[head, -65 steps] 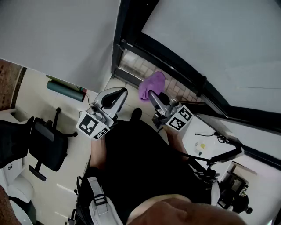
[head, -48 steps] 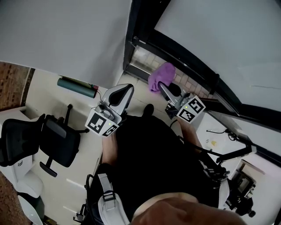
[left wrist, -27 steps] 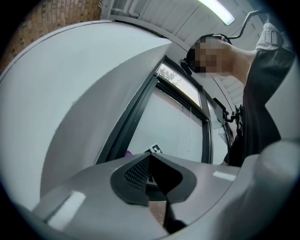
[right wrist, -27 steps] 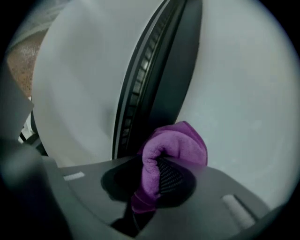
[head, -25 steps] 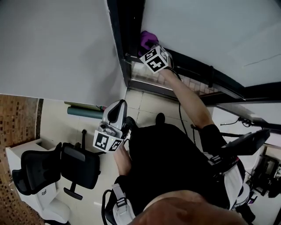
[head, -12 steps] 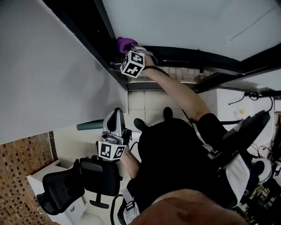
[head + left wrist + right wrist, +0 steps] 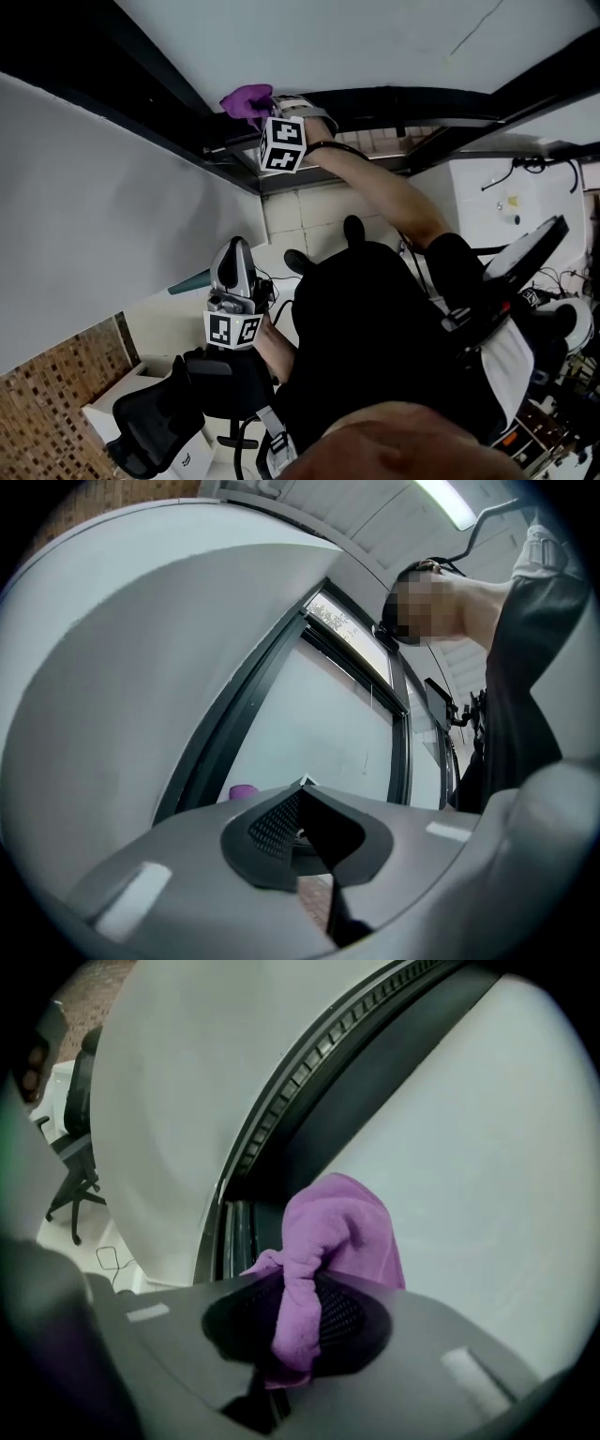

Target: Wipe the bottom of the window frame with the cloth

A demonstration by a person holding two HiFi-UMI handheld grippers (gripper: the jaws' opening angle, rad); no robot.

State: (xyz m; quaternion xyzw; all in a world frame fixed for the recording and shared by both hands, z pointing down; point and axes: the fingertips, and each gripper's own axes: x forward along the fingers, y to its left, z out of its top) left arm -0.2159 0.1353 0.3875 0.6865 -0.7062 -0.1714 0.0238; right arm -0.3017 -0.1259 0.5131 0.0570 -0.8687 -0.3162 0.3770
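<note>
A purple cloth (image 7: 247, 100) is bunched in my right gripper (image 7: 260, 112), whose jaws are shut on it. The arm reaches far out, and the cloth sits in the corner where the black window frame (image 7: 412, 98) meets the side post (image 7: 159, 89). In the right gripper view the cloth (image 7: 333, 1232) hangs from the right gripper (image 7: 298, 1283) against the pale glass beside the frame (image 7: 375, 1101). My left gripper (image 7: 236, 247) stays near my body, shut and empty. The left gripper (image 7: 302, 785) faces the window, with the cloth (image 7: 243, 791) small in the distance.
A black office chair (image 7: 164, 422) stands at the lower left by a brick wall (image 7: 56, 412). A white desk (image 7: 497, 202) with cables is at the right. The tiled floor (image 7: 300, 211) shows below the frame, and a green roll (image 7: 192, 278) lies behind the left gripper.
My right gripper has carried the cloth from low beside the sill up and out to the frame corner. The left gripper has kept its place near my body.
</note>
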